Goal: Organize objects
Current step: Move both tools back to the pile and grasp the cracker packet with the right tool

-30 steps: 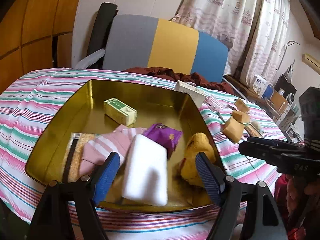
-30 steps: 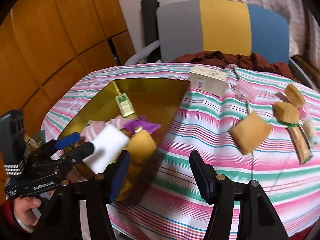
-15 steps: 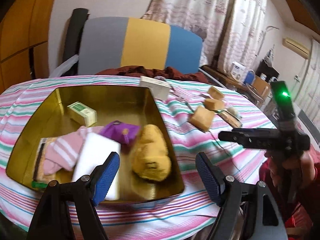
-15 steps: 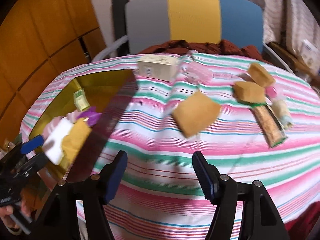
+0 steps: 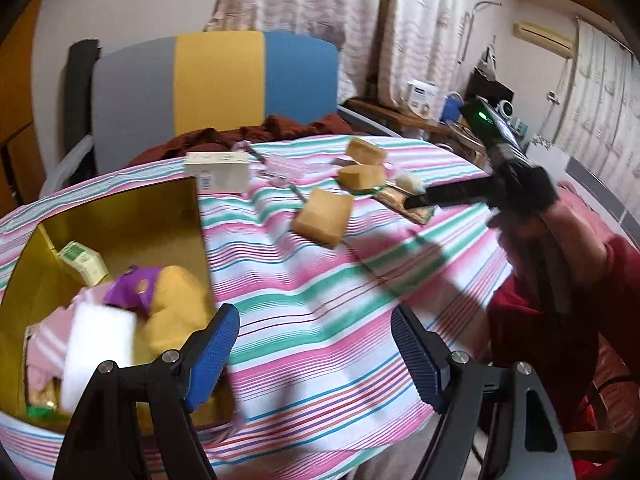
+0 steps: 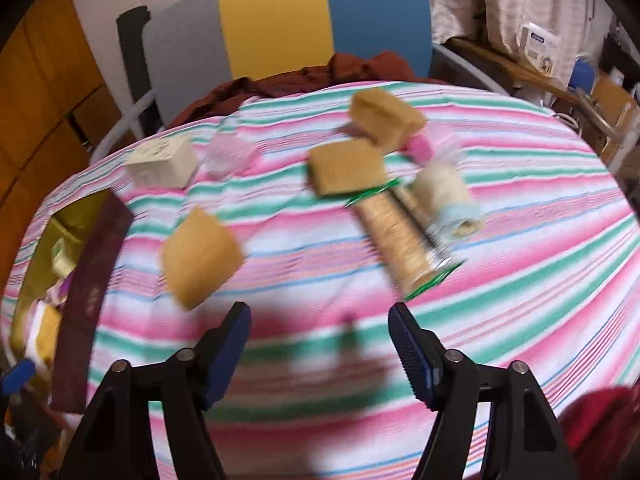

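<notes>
Standing by the table, I see the person holding two empty grabbers over the striped cloth (image 6: 520, 240). The left gripper (image 5: 316, 344) has its fingers wide open and holds nothing. The right gripper (image 6: 320, 340) is wide open too, with nothing between its fingers. I think this is the step between picks: some things are in the tin and more wait on the cloth. The gold tin (image 5: 120, 216) sits on the left side of the table. Inside it are a white block (image 5: 100, 344), a yellow soft toy (image 5: 172, 308), a purple packet (image 5: 132, 288), a pink striped sock (image 5: 44, 344) and a small green box (image 5: 82, 262). Out on the cloth lie three tan sponges; the nearest sponge (image 6: 200, 256) is just ahead of the right gripper and a bit to its left. Farther back are a cracker packet (image 6: 400, 240), a white roll (image 6: 444, 196) and a cream box (image 6: 164, 164). I guess the next move is to lower the right gripper over the nearest sponge, close on it, and carry it to the tin. The picture is blurry, so small things are hard to tell.
</notes>
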